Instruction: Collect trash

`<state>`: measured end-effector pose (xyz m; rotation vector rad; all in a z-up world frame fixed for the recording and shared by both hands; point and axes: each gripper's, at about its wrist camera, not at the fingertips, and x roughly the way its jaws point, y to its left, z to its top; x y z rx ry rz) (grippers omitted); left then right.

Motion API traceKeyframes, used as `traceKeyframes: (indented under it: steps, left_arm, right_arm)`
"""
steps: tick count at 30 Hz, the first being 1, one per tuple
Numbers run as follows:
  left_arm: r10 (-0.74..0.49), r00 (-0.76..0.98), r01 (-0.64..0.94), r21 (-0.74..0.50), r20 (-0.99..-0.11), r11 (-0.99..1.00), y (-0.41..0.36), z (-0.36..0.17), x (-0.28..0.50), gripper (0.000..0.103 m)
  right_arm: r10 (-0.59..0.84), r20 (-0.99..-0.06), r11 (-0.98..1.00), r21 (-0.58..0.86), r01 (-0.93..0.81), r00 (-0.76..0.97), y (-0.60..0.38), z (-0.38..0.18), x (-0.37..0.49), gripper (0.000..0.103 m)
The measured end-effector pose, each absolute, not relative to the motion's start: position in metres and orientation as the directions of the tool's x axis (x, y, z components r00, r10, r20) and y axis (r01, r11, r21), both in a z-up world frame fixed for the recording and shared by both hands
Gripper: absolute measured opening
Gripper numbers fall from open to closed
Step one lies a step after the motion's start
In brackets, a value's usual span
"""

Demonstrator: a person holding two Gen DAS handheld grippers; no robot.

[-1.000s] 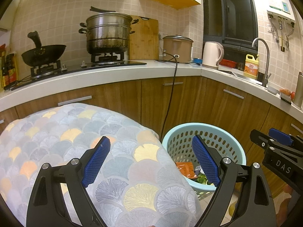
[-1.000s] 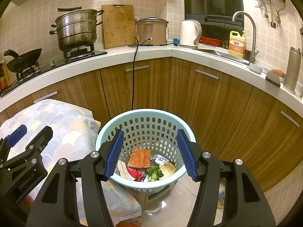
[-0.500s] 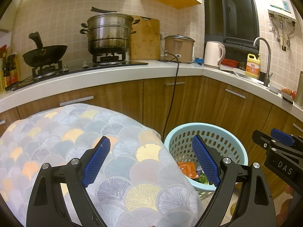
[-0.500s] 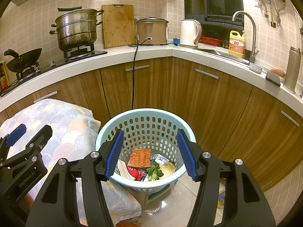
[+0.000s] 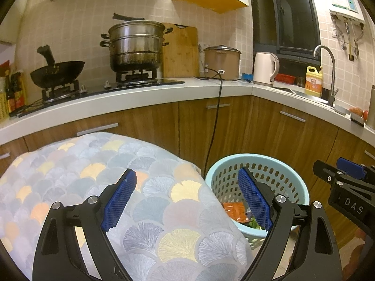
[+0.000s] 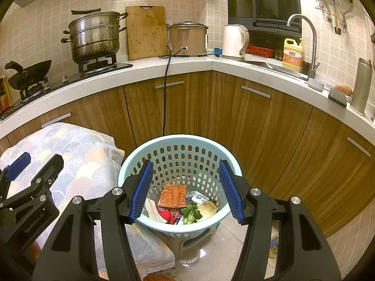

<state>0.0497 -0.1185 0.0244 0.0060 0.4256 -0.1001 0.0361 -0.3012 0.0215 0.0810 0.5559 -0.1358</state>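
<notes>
The right gripper (image 6: 186,190) hangs with jaws spread and empty right above the basket (image 6: 131,161), likely because the trash (image 6: 173,195) already lies inside, below and between them. The left gripper (image 5: 187,199) holds its jaws wide, empty, over a patterned cloth (image 5: 70,164) just left of the basket. Only the right view shows the wrappers and greens fully; beyond, cabinets and surface (image 6: 187,64).

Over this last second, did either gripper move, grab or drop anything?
Nothing visibly changed. The left gripper stays open and empty over the patterned cloth; the right gripper stays open and empty above the blue basket, with the trash inside lying as it was.
</notes>
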Motion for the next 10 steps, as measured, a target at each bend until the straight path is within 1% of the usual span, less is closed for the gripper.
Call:
traceKeyframes:
  steps: [5,10]
  left_arm:
    - [-0.113,0.895,0.102,-0.05,-0.432,0.994,-0.1156,0.0245,0.0531,0.088]
    - [-0.11,0.896,0.098,-0.049,-0.43,0.994,-0.1172,0.0242,0.0529,0.088]
  right_arm:
    - [-0.106,-0.531,0.988,0.041,0.15,0.84,-0.3007,0.0208,0.0361,0.055]
    - [-0.105,-0.532,0.988,0.042,0.15,0.84,-0.3008,0.0212,0.036,0.055]
